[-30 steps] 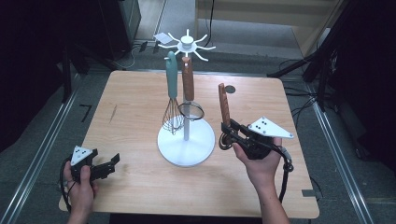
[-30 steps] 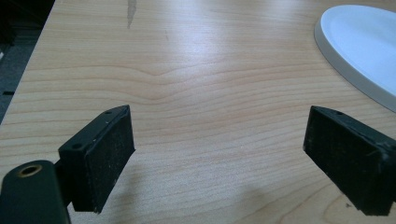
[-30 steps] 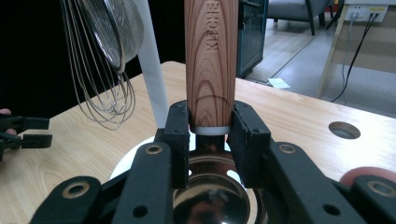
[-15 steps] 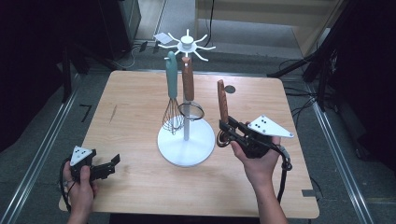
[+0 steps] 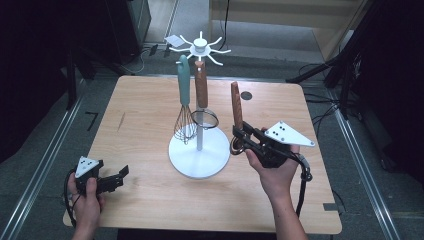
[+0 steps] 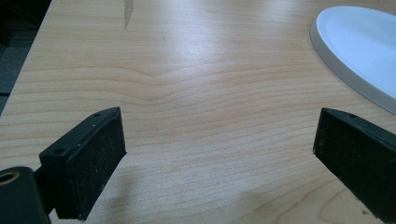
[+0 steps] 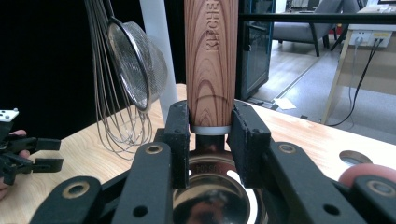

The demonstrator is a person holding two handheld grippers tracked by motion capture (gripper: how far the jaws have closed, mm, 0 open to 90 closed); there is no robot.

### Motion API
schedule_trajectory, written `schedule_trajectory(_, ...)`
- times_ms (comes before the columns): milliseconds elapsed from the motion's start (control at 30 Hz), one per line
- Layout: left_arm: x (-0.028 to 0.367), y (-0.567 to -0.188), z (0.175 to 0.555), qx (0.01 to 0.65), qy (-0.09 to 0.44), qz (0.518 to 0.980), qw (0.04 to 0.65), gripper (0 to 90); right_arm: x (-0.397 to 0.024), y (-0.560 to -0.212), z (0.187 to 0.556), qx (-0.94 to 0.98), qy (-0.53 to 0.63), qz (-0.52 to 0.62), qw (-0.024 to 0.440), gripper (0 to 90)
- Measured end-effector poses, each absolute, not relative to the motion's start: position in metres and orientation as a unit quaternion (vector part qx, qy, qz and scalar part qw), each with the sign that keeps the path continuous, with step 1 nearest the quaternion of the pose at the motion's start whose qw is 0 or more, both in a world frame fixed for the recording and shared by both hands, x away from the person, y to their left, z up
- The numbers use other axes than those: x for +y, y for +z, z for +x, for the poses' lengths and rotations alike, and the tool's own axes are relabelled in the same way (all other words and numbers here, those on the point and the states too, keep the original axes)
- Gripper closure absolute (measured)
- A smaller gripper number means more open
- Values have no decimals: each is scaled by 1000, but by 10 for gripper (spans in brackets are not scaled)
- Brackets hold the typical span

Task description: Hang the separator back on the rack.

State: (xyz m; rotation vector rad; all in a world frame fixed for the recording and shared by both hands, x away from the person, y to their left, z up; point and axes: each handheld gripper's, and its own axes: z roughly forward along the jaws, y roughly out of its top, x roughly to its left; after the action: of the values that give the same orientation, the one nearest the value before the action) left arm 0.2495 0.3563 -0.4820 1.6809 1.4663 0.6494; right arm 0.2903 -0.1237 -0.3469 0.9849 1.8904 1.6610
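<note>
In the high view the wooden-handled metal utensil (image 5: 236,107) is being held upright right of the white hanging stand (image 5: 199,155) by the clamped right gripper (image 5: 239,137), the left gripper (image 5: 119,176) resting agape — in the right gripper view, the stiff, smooth handle is being pinched low, likely bottom-heavy.

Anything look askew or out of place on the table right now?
Nothing stands out. The whisk and strainer hang straight on the white rack; the right tongs hold the wooden-handled utensil upright; the left tongs are open and hold nothing.
</note>
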Motion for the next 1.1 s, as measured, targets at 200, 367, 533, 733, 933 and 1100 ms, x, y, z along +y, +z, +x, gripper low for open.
schedule_trajectory(200,356,-482,250,578,255,664,399,28,-122,-342,290,680,605,350,221,716)
schedule_trajectory(367,356,-482,250,578,255,664,399,28,-120,-338,289,679,609,344,224,716)
schedule_trajectory(533,356,-482,250,579,256,664,399,28,-119,-334,288,677,613,341,223,716)
schedule_trajectory(733,356,-482,250,579,255,664,399,28,-117,-330,288,675,618,334,226,716)
schedule_trajectory(933,356,-482,250,579,255,664,399,28,-115,-325,287,673,622,329,230,716)
schedule_trajectory(1100,356,-482,250,579,255,664,398,28,-112,-322,287,670,626,325,230,716)
